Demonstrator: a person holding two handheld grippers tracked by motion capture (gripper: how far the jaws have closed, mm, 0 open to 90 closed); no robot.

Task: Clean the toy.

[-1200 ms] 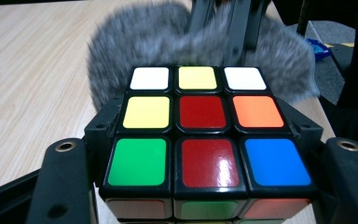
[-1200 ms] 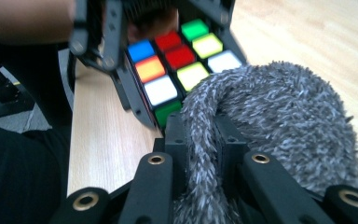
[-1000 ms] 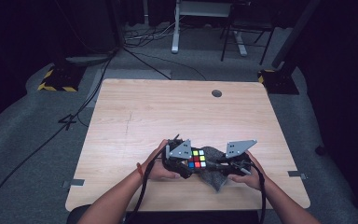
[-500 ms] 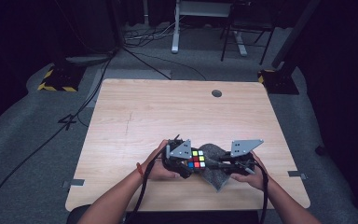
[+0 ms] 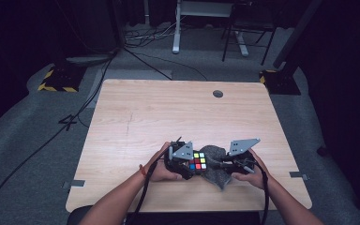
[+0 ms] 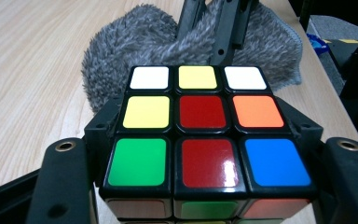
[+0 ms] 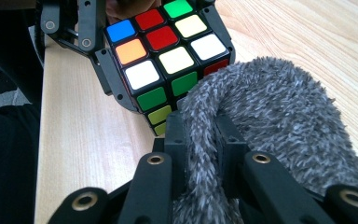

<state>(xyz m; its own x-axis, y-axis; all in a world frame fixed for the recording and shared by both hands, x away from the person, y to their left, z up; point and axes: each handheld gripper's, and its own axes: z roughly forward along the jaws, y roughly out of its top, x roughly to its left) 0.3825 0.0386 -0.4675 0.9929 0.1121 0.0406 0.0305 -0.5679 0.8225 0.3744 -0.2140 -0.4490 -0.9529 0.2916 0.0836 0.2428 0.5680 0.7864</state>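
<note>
On the left, the left hand-held gripper (image 5: 191,165) is clamped on a scrambled, glossy plastic puzzle cube with coloured stickers in a black frame (image 5: 197,160), its jaws pressing the cube's two opposite side faces. The cube sits low over the near middle of the pale wooden surface (image 5: 168,112), just in front of the person's hands; whether it rests on the wood or hangs just above it I cannot tell. In the left gripper view the cube's (image 6: 205,126) top face tilts toward the camera, with a red centre square. A cube has no long axis; its layers run level with the surface and one face turns to the right, toward the cloth.

The cube is likely rigid and light, but its shiny faces are slippery and its layers can twist, so a grip flat across two opposite faces, centred on the middle layer, seems safest.

To the right, touching the cube's side, lies a grey fluffy microfibre cloth (image 5: 217,165). The right hand-held gripper (image 5: 219,164) is pinched shut on a fold of it (image 7: 261,116), the jaws buried in the pile. The cloth is soft, limp and grippy; a bunched fold holds well, and its loose end trails toward the near edge.
</note>
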